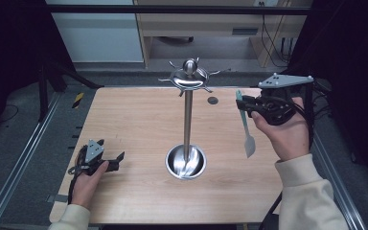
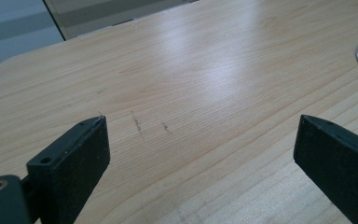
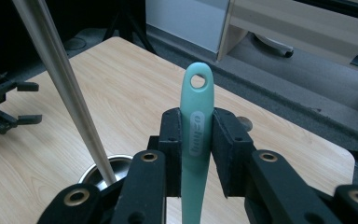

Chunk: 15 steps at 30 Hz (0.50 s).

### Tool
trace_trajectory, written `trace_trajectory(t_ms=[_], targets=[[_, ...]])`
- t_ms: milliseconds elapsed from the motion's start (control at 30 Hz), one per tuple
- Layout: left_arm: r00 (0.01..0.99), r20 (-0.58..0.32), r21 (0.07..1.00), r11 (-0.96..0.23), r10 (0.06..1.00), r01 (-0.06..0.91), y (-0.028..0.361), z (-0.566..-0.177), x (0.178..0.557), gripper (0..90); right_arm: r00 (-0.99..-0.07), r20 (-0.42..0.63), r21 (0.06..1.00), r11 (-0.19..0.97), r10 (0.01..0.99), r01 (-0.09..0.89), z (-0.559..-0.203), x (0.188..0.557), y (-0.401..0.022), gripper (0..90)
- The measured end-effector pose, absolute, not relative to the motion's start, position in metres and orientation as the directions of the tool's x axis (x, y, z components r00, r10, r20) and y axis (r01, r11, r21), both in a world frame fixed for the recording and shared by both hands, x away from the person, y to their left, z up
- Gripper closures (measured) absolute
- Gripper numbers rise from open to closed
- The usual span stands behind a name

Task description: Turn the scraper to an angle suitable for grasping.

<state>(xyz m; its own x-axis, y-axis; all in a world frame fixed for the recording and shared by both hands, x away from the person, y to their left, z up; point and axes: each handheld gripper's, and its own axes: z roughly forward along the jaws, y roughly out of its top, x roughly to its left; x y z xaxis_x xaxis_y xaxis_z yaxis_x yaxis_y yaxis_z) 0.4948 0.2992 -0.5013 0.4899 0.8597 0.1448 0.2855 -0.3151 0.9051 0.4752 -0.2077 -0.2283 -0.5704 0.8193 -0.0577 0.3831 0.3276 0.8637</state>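
— Fingers [image 3: 226, 154] of the right gripper [image 3: 196, 149] squeeze the green handle of a spatula [image 3: 196, 135], don't they?

— Yes, one from each side. The handle's end with the hole sticks up above them. From above, the spatula [image 1: 246, 125] hangs in the air over the right edge of the table [image 1: 134, 120], pale blade down.

— And the left gripper [image 1: 117, 160]?

— Its fingers [image 2: 70, 161] stand wide apart, with bare wood between them. It rests near the front left corner.

— What stands in the middle?

— A shiny metal stand [image 1: 187, 115]: a round bowl foot, a tall pole, hooks on top.
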Motion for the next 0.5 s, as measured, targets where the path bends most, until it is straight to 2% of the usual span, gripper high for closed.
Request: trace_trajectory(t_ms=[500], targets=[[0.491, 0.146, 0.905, -0.317, 0.859, 0.285, 0.299, -0.501, 0.495, 3.4, -0.590, -0.059, 0.897, 0.301, 0.805, 0.322, -0.213, 0.463, -0.211, 74.5]])
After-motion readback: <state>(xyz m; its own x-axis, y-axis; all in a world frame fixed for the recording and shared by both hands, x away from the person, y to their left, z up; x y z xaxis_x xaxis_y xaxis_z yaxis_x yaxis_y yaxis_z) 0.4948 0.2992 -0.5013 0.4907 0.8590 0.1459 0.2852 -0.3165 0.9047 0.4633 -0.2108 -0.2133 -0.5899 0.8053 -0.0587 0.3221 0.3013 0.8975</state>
